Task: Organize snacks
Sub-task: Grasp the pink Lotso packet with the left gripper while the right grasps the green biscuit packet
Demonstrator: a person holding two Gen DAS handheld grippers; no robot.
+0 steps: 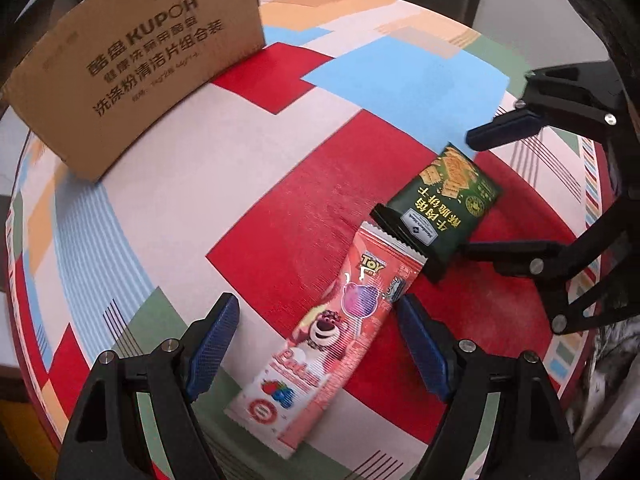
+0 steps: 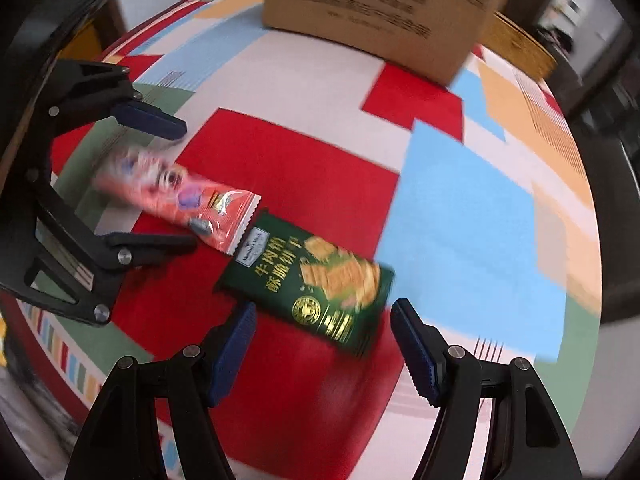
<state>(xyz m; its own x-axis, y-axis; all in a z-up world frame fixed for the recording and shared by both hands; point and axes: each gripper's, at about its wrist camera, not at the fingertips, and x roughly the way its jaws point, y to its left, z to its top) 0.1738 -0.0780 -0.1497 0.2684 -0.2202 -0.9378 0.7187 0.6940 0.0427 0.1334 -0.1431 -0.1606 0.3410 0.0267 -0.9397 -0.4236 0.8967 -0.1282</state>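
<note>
A pink Toy Story snack packet (image 1: 332, 332) lies flat on the table between the open fingers of my left gripper (image 1: 316, 340), which is just above it. A dark green biscuit packet (image 1: 444, 204) lies beside it, its end touching the pink one. My right gripper (image 2: 324, 344) is open, its fingers either side of the green packet's (image 2: 312, 276) near end. In the right wrist view the pink packet (image 2: 180, 204) is blurred and lies between the left gripper's fingers (image 2: 152, 120). In the left wrist view the right gripper (image 1: 480, 192) straddles the green packet.
A brown cardboard box (image 1: 132, 64) with printed Chinese text stands at the far side of the table, also in the right wrist view (image 2: 380, 12). The tablecloth (image 1: 280, 184) has red, white, blue and green patches. The table's edge curves close on the right.
</note>
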